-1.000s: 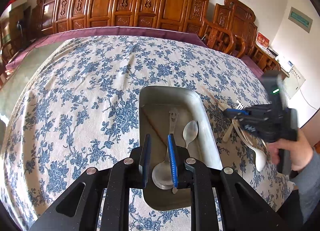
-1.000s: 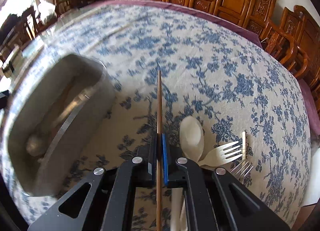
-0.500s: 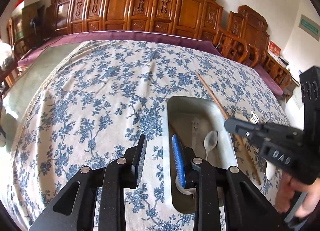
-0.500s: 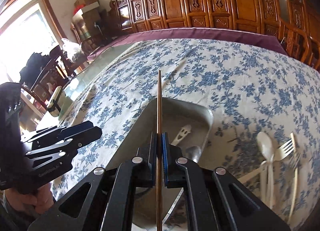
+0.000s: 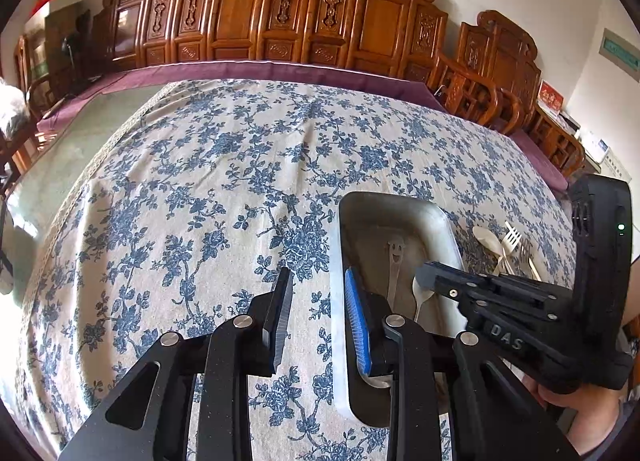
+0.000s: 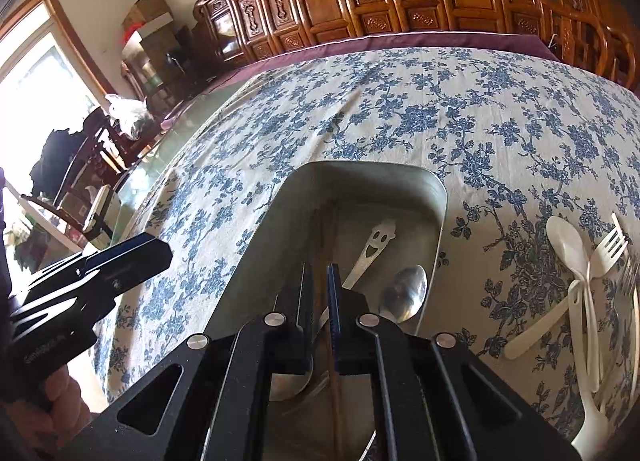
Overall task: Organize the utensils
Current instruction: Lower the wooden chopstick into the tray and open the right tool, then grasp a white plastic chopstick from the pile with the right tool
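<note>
A metal tray on the floral tablecloth holds two metal spoons, one small, one with a smiley-face handle, and brown chopsticks along its left wall. My right gripper hovers over the tray, jaws slightly apart and empty, above the chopsticks. My left gripper is open and empty over the tray's left rim. The right gripper shows in the left wrist view too. White plastic spoons and forks lie on the cloth to the tray's right.
Carved wooden chairs line the far side of the table. A purple cloth edge borders the floral tablecloth. A glass tabletop shows at the left.
My right gripper carried a chopstick from the cloth over to the tray and let it go; the chopstick now lies in the tray. My left gripper opened wider and shifted left.
</note>
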